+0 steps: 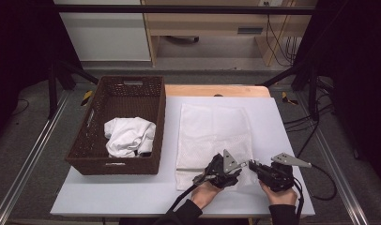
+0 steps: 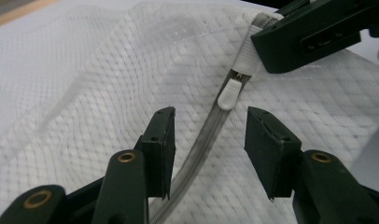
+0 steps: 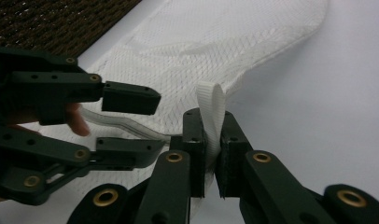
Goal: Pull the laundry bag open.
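Currently the white mesh zippered laundry bag (image 1: 212,136) lies flat on the white tabletop (image 1: 132,192), just right of the dark brown woven basket (image 1: 120,93) holding a crumpled white garment (image 1: 128,136). Right tool (image 3: 211,154) is clamped tight on the bag's white webbing loop (image 3: 212,107) at its near corner. Left tool (image 2: 210,135) stands wide apart, gripping nothing, jaws straddling the zipper track just below the white plastic zipper pull (image 2: 230,93).

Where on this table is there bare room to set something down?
Bare white table in front of the brown wicker basket, and a strip right of the white mesh laundry bag. Crowded at its near edge, where both grippers work.
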Demonstrator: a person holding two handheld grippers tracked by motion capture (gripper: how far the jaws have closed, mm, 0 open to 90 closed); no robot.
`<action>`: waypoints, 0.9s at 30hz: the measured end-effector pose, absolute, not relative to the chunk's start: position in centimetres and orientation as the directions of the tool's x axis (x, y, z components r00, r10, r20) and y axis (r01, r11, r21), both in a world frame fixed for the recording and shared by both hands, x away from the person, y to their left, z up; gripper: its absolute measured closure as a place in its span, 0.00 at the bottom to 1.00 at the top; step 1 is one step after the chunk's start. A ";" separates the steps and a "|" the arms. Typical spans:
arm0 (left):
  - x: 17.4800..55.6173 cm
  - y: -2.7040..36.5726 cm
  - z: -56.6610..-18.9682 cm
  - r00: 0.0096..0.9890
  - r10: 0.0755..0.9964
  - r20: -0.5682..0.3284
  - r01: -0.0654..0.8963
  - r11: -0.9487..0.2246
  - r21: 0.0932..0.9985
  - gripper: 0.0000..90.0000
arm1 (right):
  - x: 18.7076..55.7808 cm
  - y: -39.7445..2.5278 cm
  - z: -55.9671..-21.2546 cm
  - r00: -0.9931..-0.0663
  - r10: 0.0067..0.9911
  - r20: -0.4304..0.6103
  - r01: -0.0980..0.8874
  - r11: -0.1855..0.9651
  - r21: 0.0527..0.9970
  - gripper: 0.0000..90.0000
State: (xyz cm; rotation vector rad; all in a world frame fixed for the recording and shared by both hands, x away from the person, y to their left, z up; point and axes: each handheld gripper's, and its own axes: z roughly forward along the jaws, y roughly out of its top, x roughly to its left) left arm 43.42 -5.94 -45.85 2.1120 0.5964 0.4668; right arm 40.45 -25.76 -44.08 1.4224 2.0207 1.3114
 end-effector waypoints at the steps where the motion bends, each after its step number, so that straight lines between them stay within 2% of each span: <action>1: 43.4 -6.2 -45.9 0.812 0.569 0.128 0.232 -0.517 0.824 0.58 | 40.5 -25.8 -44.1 -0.442 0.870 0.217 0.553 0.074 0.830 0.94; 4: 43.3 -6.7 -46.1 0.812 0.563 0.154 0.208 -0.525 0.825 0.59 | 40.5 -25.7 -44.0 -0.441 0.870 0.222 0.554 0.069 0.830 0.94; 8: 43.6 -7.4 -46.5 0.812 0.561 0.160 0.210 -0.537 0.817 0.68 | 40.5 -25.6 -43.8 -0.448 0.866 0.220 0.548 0.072 0.834 0.94; 14: 43.7 -7.8 -46.7 0.800 0.572 0.181 0.202 -0.541 0.817 0.74 | 40.6 -25.4 -43.9 -0.448 0.866 0.224 0.557 0.074 0.827 0.94; 23: 43.5 -8.2 -46.9 0.783 0.595 0.181 0.204 -0.521 0.829 0.73 | 40.6 -25.2 -43.8 -0.439 0.867 0.236 0.572 0.067 0.817 0.94; 27: 43.3 -8.2 -46.7 0.780 0.602 0.170 0.221 -0.518 0.826 0.83 | 40.7 -25.4 -43.9 -0.437 0.865 0.245 0.575 0.059 0.816 0.95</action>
